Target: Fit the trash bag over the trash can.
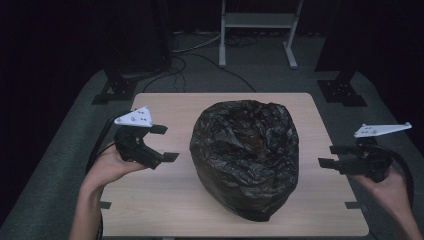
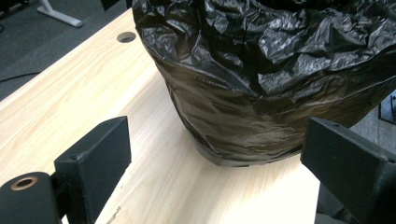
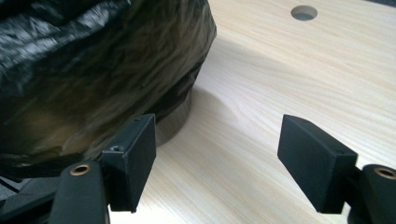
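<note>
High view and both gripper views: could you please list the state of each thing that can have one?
Crinkled black plastic bin bag: mouth open, lining a container, upright mid-table, untouched.
Left gripper: open, empty, left of the bag.
Right gripper: open, empty, right of the bag.
Light wooden table: bears the bag.

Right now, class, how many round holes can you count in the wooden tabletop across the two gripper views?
2. One hole lies near the far table edge, left of the black bag, in the left gripper view. One hole lies near the top edge in the right gripper view. The bag may hide others.

Bare table flanks central bag.
</note>
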Available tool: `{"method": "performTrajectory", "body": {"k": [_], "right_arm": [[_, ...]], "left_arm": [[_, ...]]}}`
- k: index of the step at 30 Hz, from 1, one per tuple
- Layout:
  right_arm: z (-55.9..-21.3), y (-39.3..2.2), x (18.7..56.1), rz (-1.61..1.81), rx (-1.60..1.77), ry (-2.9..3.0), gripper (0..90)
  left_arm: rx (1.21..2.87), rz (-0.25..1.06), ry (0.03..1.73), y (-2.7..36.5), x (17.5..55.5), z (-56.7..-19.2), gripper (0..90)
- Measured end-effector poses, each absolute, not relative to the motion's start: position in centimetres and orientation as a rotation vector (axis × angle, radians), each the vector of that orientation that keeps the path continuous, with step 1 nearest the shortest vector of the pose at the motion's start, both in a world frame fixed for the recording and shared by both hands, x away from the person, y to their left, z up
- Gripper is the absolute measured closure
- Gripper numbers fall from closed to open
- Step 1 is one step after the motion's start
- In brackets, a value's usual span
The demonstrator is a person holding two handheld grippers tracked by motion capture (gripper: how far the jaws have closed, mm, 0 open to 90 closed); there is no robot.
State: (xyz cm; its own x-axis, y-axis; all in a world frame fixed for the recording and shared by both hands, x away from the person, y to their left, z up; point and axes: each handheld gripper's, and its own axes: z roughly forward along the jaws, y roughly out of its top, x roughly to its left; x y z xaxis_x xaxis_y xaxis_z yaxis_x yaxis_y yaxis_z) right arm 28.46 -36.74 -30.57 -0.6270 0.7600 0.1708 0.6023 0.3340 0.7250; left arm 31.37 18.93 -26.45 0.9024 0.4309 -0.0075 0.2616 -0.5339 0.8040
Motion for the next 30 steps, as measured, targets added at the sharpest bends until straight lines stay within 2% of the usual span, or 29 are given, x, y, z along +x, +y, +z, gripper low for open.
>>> {"method": "performTrajectory", "body": {"k": [30], "right_arm": [[-35.5, -38.3, 27.6, 1.190, 1.368, 2.401, 27.3]], "left_arm": [[2.143, 0.191, 0.600, 21.3, 30.8, -31.1, 7.7]]}}
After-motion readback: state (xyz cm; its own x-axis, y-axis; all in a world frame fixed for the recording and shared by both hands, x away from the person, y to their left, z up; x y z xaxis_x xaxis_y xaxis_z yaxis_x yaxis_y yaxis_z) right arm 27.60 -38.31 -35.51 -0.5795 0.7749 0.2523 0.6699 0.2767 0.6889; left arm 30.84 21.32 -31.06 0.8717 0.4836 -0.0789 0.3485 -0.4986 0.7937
